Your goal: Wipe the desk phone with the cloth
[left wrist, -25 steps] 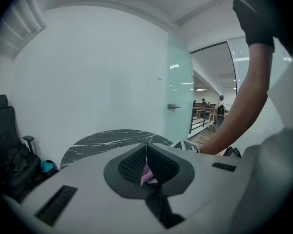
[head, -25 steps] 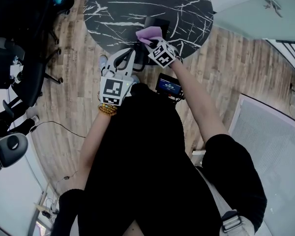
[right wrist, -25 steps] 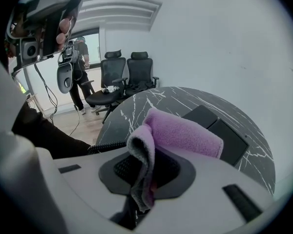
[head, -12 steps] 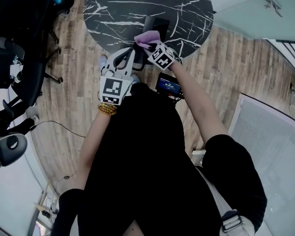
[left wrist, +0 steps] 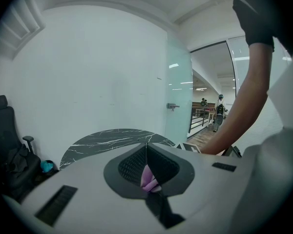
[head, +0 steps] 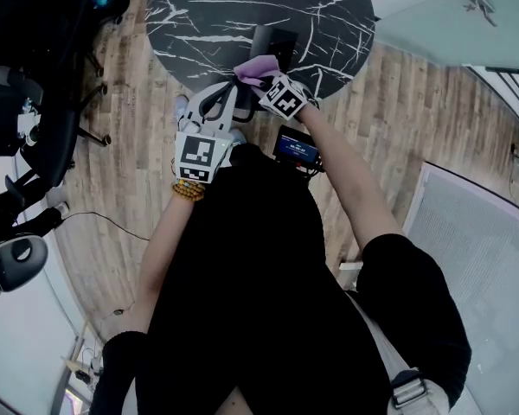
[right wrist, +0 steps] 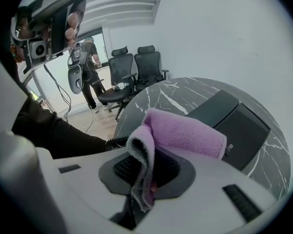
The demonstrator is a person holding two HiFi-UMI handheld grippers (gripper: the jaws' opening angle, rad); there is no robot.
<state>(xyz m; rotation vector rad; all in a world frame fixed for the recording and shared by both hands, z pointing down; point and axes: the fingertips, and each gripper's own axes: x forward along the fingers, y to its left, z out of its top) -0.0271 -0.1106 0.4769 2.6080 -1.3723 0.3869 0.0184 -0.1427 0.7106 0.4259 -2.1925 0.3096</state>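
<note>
Above the marble table (head: 199, 24), left gripper (head: 234, 86) and right gripper (head: 264, 79) jaws clamp cloth (right wrist: 185, 130).

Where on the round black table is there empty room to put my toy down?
The marble table is bare across its far side and its left half, beyond the desk phone. The near edge is crowded: the phone sits there, and the right gripper holds the purple cloth right by it.

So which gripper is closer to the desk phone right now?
Right. The right gripper, shut on the cloth, is at the near edge of the phone. The left gripper, pinching a bit of the same cloth, sits to its left, slightly further from the phone.
</note>
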